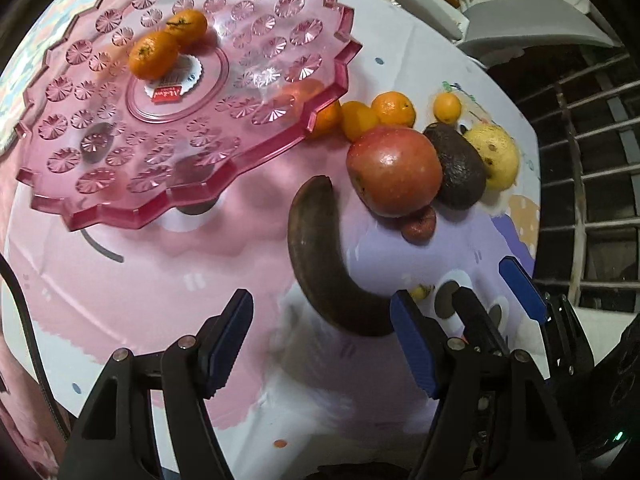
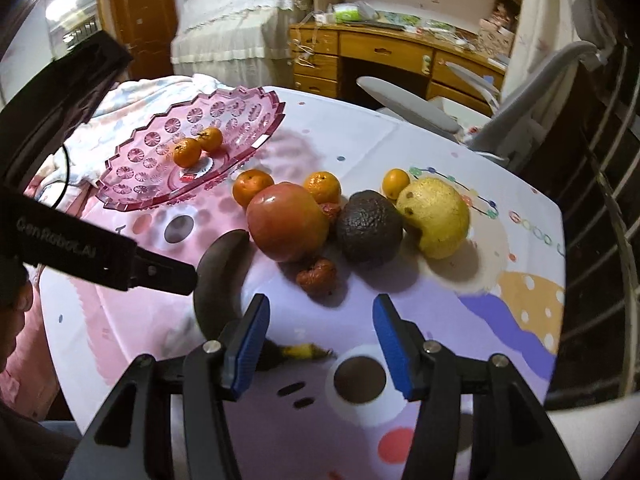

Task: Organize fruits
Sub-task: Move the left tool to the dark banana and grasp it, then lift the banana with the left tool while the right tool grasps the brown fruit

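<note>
Pink plate (image 2: 256,120) with two mandarins (image 2: 187,152), one blackened banana (image 2: 218,276), both hand-held grippers (image 2: 320,336) wide, empty

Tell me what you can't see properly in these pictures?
- Banana: in the right wrist view its lower end is behind a claw finger; in the left wrist view, behind the left claw's finger.
- Orange: left wrist view, mostly hidden by the pink tray rim.
- Tray sticker: words too small to read.
- Small wrinkled fruit: left wrist view, partly behind the apple.
</note>
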The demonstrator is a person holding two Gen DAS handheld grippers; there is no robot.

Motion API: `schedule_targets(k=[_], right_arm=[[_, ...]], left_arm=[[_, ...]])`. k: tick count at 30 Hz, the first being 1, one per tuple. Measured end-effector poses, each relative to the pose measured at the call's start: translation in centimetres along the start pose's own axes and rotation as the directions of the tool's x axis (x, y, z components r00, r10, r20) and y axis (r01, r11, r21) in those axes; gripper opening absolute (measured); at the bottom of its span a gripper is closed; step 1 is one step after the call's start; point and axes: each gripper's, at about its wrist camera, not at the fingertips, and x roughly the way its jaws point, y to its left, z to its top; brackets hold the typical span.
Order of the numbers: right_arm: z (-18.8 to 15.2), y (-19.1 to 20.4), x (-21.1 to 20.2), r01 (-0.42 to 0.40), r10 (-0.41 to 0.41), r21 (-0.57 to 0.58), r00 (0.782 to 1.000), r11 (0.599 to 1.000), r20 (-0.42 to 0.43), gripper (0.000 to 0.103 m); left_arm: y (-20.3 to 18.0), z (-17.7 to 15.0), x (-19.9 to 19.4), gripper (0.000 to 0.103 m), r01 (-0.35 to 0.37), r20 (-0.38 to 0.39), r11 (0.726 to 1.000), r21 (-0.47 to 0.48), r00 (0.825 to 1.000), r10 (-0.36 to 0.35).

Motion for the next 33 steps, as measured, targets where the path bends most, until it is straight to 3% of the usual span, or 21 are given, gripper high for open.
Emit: schedule_targets(k=[8,18,25,31,33], right_arm=[[-0.8,-0.3,3.6,-0.051,0.054,-0.118,0.998,0.992,0.020,0.054],[-1.1,0.0,6.1,-0.050,0.055,-0.148,0.998,0.988,0.030,0.054],[-1.4,0.2,6.8,-0.059,0.065,-0.151,0.997,0.987,0.037,0.047],[-1.2,0.3,7.2,-0.063,0.071,-0.158,0.996,0.985,0.050,0.044],[-1.0,0.2,7.3,-0.063,0.071,-0.146,0.996,0.987,0.052,0.043]], left_arm=[[-0.6,1.7,2.6,0.068,-0.062,-0.029,0.997,-0.051,0.998,0.061],[-2.2,3.2,5.1,0.062,-0.180,-0.079,0.983,-0.041,0.981,0.177],[-3.8,4.2,7.5,0.054,-0.263,-0.121,0.965,0.006,0.958,0.262],[-4.9,4.8,8.5,0.047,-0.272,-0.114,0.962,0.001,0.956,0.270],[-4.8,4.8,8.3,0.038,-0.271,-0.103,0.963,-0.001,0.958,0.269]])
